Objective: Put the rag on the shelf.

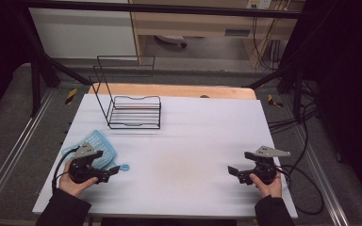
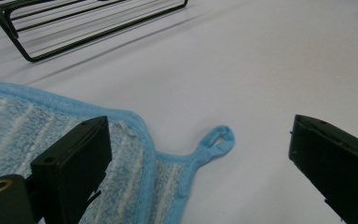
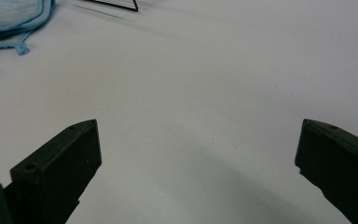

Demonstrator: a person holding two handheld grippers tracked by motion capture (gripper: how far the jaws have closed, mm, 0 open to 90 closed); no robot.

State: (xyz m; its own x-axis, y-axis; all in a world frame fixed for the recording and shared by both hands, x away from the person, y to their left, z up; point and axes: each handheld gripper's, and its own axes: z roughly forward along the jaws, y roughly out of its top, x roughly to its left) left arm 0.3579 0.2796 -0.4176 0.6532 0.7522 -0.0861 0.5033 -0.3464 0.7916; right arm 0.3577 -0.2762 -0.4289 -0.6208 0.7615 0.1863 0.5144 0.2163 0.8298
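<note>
A light blue striped cloth (image 1: 100, 141) with a small hanging loop (image 1: 124, 166) lies flat at the table's left front. My left gripper (image 1: 113, 170) rests low over its near edge, jaws wide open. In the left gripper view the cloth (image 2: 23, 126) runs under the left jaw and the loop (image 2: 218, 140) lies on the table between the jaws; the left gripper (image 2: 200, 140) grips nothing. My right gripper (image 1: 234, 172) stands open at the right front. The right gripper (image 3: 198, 149) has only bare table between its jaws, and the cloth (image 3: 9, 18) lies far off.
A black wire rack (image 1: 134, 113) with a tall wire back stands at the back left of the white table (image 1: 193, 141). Its base bars (image 2: 74, 28) lie just beyond the cloth. Cables trail off the right edge. A wooden board (image 1: 179, 90) borders the far edge.
</note>
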